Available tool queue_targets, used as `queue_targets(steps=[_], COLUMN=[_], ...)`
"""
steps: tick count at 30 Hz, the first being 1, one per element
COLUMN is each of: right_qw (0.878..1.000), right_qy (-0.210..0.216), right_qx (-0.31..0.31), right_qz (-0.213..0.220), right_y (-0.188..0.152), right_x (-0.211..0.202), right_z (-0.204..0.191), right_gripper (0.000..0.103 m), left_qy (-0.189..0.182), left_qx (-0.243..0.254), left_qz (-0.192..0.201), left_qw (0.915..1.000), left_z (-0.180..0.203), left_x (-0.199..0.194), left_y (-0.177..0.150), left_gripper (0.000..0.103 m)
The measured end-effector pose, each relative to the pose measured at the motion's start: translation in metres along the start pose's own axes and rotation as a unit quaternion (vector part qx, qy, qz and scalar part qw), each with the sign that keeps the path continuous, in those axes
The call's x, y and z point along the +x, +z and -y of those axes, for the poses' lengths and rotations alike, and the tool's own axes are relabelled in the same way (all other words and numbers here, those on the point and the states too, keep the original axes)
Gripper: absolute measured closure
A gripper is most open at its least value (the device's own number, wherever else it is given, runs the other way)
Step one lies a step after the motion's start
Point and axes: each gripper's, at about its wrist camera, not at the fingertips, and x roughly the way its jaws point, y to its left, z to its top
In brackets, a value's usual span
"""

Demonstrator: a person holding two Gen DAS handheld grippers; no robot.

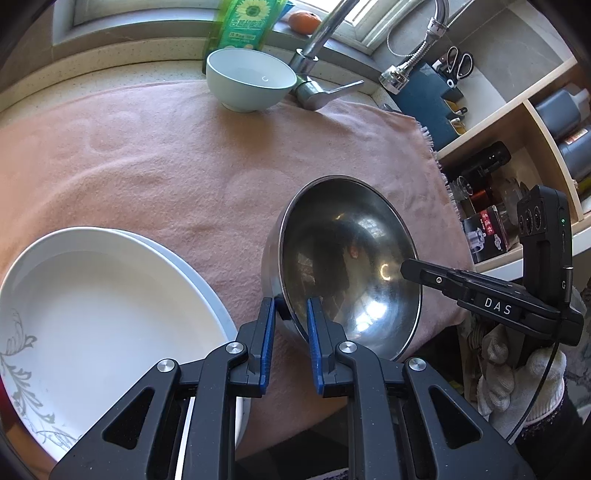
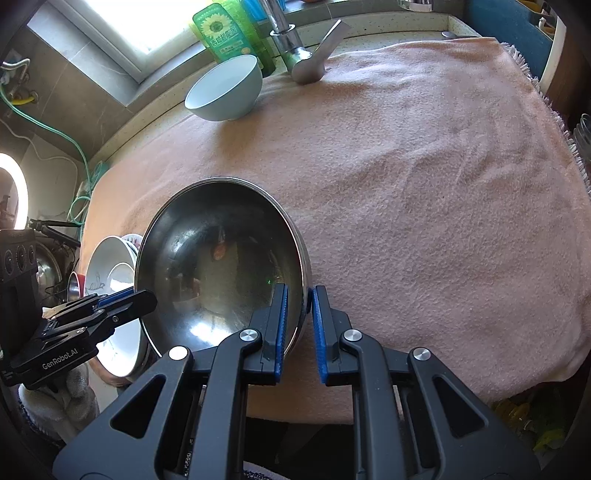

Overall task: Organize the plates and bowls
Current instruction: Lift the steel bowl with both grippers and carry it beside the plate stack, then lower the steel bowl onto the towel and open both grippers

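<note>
A steel bowl (image 1: 351, 258) (image 2: 221, 251) is tilted over the pink towel (image 1: 147, 155), gripped at two sides of its rim. My left gripper (image 1: 290, 301) is shut on the near rim, one blue pad inside and one outside. My right gripper (image 2: 299, 291) is shut on the opposite rim in the same way. Each gripper shows in the other's view: the right gripper (image 1: 410, 267) and the left gripper (image 2: 144, 295). A stack of white plates (image 1: 110, 314) lies left of the bowl. A pale blue-green bowl (image 1: 251, 79) (image 2: 225, 88) stands at the back of the towel.
A faucet (image 1: 317, 48) and a green soap bottle (image 1: 243, 22) stand behind the pale bowl. An open shelf (image 1: 517, 147) with bottles and jars is to the right. More dishes (image 2: 110, 266) sit past the towel's left edge. A gloved hand (image 1: 517, 384) holds the right gripper.
</note>
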Motion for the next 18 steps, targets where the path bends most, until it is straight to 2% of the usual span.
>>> queue_targets(steps=[10, 12, 14, 18], right_qw=[1.000, 1.000, 1.000, 0.999], right_qy=[-0.009, -0.011, -0.012, -0.017], right_qx=[-0.005, -0.001, -0.001, -0.008], right_qz=[0.009, 0.015, 0.023, 0.042], right_y=[-0.001, 0.000, 0.001, 0.003], right_x=[-0.006, -0.009, -0.012, -0.022], right_z=[-0.002, -0.001, -0.002, -0.008], right_gripper=[0.086, 0.072, 0.065, 0.062], left_qy=[0.005, 0.008, 0.010, 0.016], left_qx=[0.000, 0.002, 0.001, 0.001], left_qz=[0.007, 0.013, 0.017, 0.022], left_qw=[1.0000, 0.9999, 0.9998, 0.9996], left_z=[-0.004, -0.003, -0.004, -0.004], left_x=[-0.003, -0.006, -0.009, -0.012], left_y=[-0.001, 0.000, 0.001, 0.000], left_gripper=[0.088, 0.087, 0.087, 0.087])
